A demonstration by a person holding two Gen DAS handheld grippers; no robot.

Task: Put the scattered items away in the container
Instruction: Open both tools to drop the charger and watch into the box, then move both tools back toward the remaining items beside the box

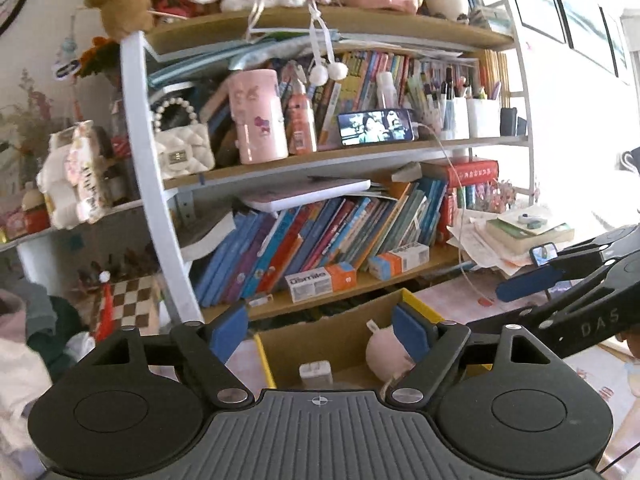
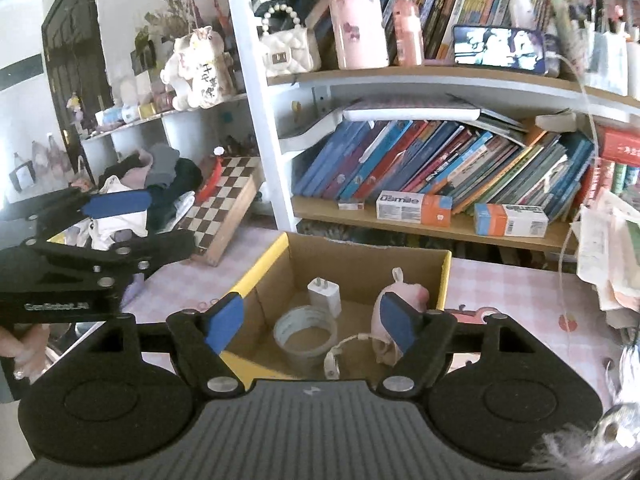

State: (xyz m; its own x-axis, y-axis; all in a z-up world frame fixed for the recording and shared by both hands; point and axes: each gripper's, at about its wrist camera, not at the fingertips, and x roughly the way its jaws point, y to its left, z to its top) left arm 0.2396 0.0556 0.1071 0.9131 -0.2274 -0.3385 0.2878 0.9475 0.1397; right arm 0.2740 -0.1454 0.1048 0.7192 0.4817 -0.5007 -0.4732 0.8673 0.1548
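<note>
Right wrist view: cardboard box with yellow rim sits on the pink-checked worktop, just in front of the bookshelf. Inside it — a white charger plug, a roll of tape, a pink plush toy and a coiled white cable. Four items in; the tidying looks well along, perhaps close to done.

Right gripper hangs over the box's near edge, blue pads apart, nothing between them. Left gripper likewise spread and empty, aimed at the same box. Each shows at the edge of the other's view.

Left to do, as a judgement: little is evident. No loose small item shows on the bare worktop near the box. Paper stack at far right and clothes pile with chessboard at left may not belong to the task — cannot tell.
</note>
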